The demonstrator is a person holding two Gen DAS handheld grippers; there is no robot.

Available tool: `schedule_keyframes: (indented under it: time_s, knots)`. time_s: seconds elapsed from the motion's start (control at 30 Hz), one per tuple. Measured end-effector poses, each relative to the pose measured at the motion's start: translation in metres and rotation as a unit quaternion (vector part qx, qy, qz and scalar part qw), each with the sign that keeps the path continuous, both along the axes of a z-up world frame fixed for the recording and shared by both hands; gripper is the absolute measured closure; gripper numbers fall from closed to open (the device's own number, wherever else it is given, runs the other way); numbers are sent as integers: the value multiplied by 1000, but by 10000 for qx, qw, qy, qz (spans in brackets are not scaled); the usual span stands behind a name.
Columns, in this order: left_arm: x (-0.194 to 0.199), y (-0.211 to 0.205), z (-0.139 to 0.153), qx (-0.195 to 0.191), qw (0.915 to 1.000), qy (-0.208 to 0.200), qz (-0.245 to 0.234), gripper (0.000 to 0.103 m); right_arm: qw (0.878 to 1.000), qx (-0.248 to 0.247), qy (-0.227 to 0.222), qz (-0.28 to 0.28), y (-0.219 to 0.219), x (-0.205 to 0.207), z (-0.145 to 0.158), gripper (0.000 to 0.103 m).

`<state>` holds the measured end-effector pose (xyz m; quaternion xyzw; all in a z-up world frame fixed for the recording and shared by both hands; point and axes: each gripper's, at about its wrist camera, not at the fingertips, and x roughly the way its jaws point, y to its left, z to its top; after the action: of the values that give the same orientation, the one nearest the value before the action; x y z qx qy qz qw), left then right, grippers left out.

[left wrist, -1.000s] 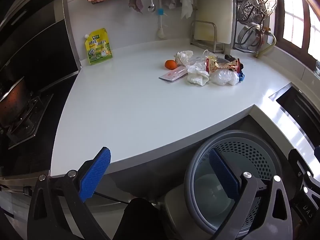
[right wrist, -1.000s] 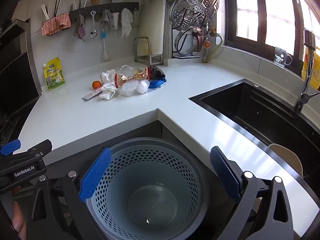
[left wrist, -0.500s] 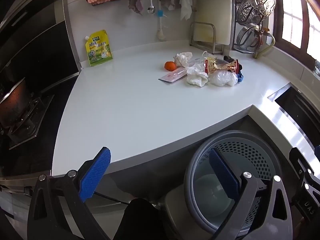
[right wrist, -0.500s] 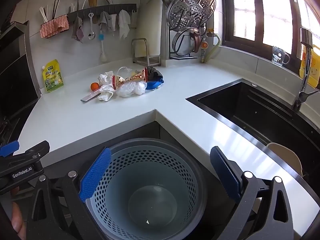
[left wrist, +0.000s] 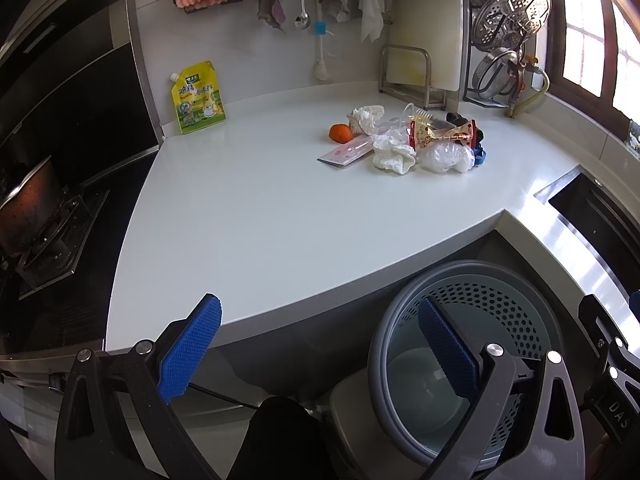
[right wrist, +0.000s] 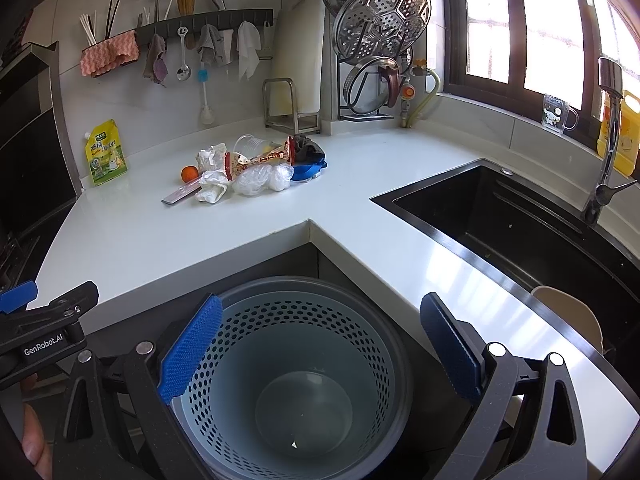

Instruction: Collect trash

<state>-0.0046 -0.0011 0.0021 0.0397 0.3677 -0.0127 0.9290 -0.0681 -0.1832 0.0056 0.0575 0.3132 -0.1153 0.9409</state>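
I am working in a home kitchen: a white L-shaped countertop (right wrist: 248, 240) wraps the corner, with a black sink (right wrist: 520, 220) and tap (right wrist: 608, 136) to its right under the window (right wrist: 532, 24), a stove (left wrist: 48, 216) to its left, and above it a wall rail (right wrist: 204, 20) of cloths and a spoon, plus a rack (right wrist: 380, 40) holding a steamer tray

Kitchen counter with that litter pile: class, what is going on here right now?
A person holds two grippers, both open and empty, above a perforated trash bin below the counter corner. The left gripper and right gripper have not reached the trash pile: crumpled tissues, a snack wrapper, a plastic bag and an orange. Only a tiny scrap lies in the bin.
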Motion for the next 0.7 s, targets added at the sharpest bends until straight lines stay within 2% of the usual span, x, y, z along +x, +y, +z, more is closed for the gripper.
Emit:
schedule_keyframes:
  time_s: [0.7]
  knots:
    - [-2, 1, 3, -16, 10000, -15, -6, 6, 10000, -9, -20, -1, 0, -2, 2, 8]
